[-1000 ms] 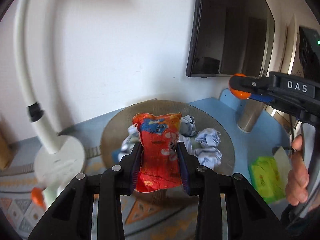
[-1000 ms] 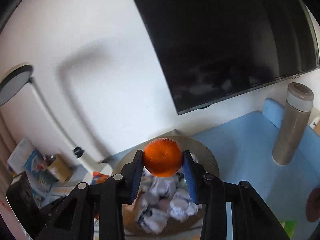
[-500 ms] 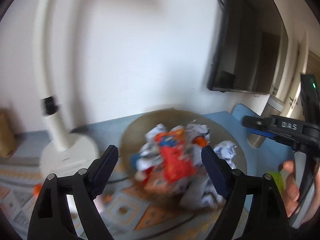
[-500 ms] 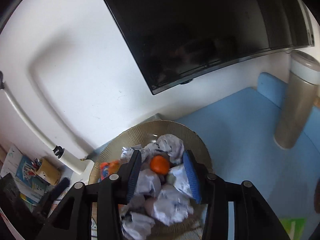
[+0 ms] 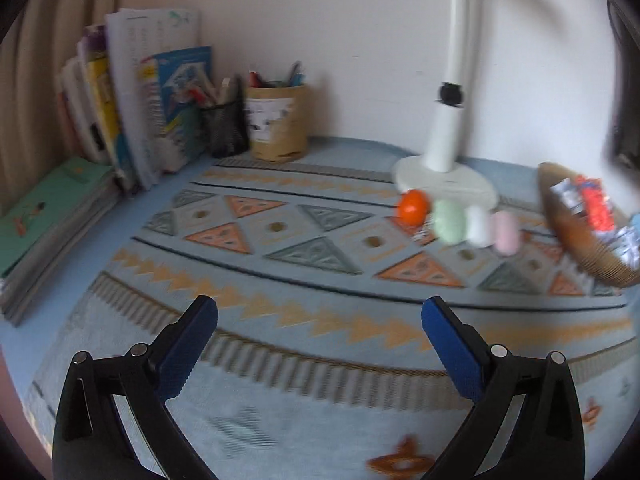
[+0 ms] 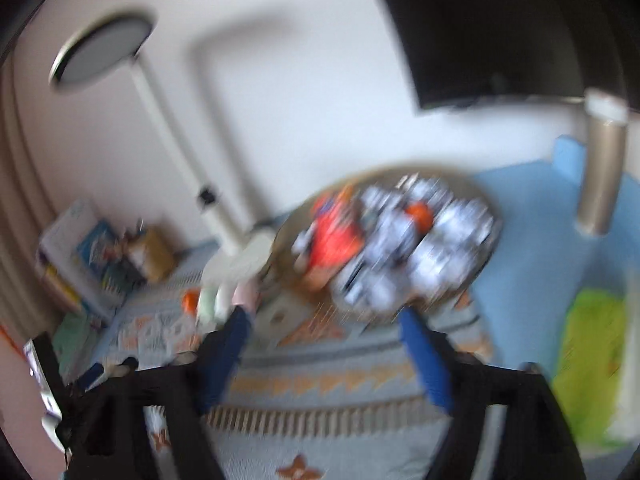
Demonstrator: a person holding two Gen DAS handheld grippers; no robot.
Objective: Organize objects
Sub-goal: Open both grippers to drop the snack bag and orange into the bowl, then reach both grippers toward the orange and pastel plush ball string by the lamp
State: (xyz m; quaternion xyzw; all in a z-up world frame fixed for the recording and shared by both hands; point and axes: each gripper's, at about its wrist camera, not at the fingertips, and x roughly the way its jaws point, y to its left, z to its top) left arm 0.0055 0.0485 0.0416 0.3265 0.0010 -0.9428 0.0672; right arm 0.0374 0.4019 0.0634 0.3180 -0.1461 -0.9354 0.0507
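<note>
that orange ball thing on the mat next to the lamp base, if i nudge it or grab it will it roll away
Probably yes. The orange fruit looks round and smooth, so a nudge would likely send it rolling across the flat patterned mat. The lamp base behind it and the pale green object beside it might stop it on those sides. It likely feels firm, so the open left tongs should close on it evenly.

This looks like a home study corner. On the counter point(image 5: 60, 340) lies a patterned woven mat point(image 5: 320, 272), with books point(image 5: 132, 92) standing against the wall, two pen holders point(image 5: 276, 120) and a white desk lamp point(image 5: 448, 120). A dark screen point(image 6: 500, 20), probably a television, hangs on the wall.
</note>
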